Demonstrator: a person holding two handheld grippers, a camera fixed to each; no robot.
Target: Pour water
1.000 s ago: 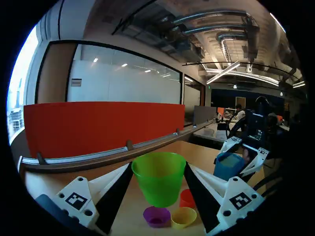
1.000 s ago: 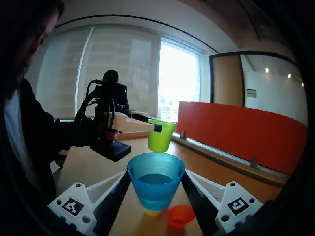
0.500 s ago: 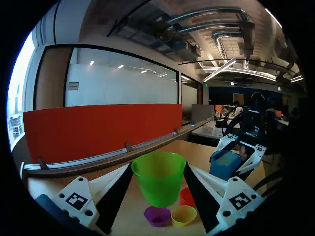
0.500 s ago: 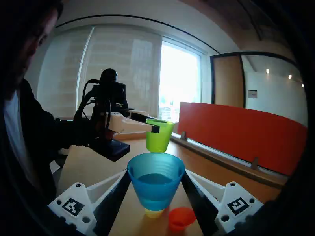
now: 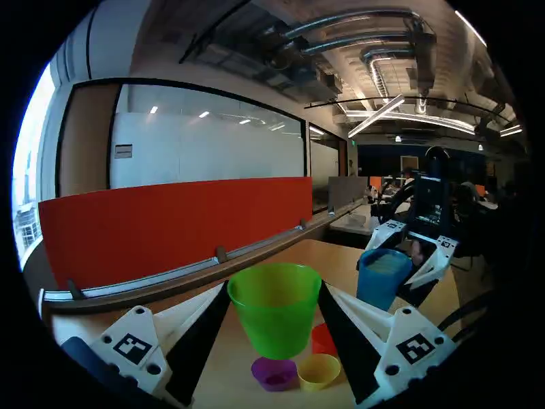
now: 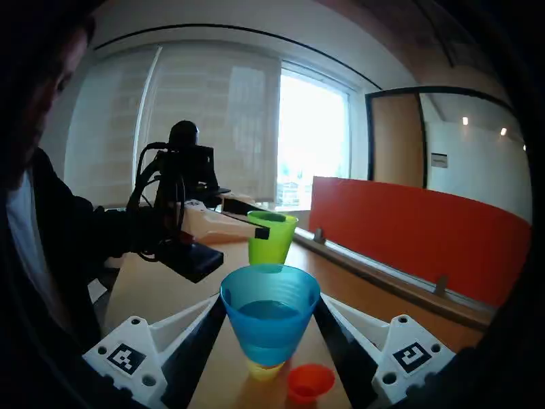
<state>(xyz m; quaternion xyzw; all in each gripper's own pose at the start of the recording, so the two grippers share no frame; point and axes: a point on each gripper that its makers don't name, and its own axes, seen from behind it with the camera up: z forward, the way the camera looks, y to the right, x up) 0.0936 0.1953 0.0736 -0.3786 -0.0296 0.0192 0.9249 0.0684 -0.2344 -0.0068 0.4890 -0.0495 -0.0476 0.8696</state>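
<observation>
My left gripper (image 5: 275, 310) is shut on an empty green cup (image 5: 274, 307), held upright above the wooden table (image 5: 225, 368). In the right gripper view that green cup (image 6: 270, 237) hangs farther off in the left gripper (image 6: 262, 230). My right gripper (image 6: 270, 320) is shut on a blue cup (image 6: 270, 313) that holds water and stands upright. The left gripper view shows the blue cup (image 5: 381, 276) at the right, close to the green cup's rim, in the right gripper (image 5: 392, 269).
Small purple (image 5: 274, 373), yellow (image 5: 318, 371) and orange (image 5: 322, 339) cups sit on the table below the held cups. A red partition (image 5: 170, 221) runs along the table's far edge. A person's sleeve (image 6: 75, 238) is at the left in the right gripper view.
The two held cups have come closer together: the blue cup has shifted left and slightly up in the left gripper view. The green cup sits lower in the right gripper view.
</observation>
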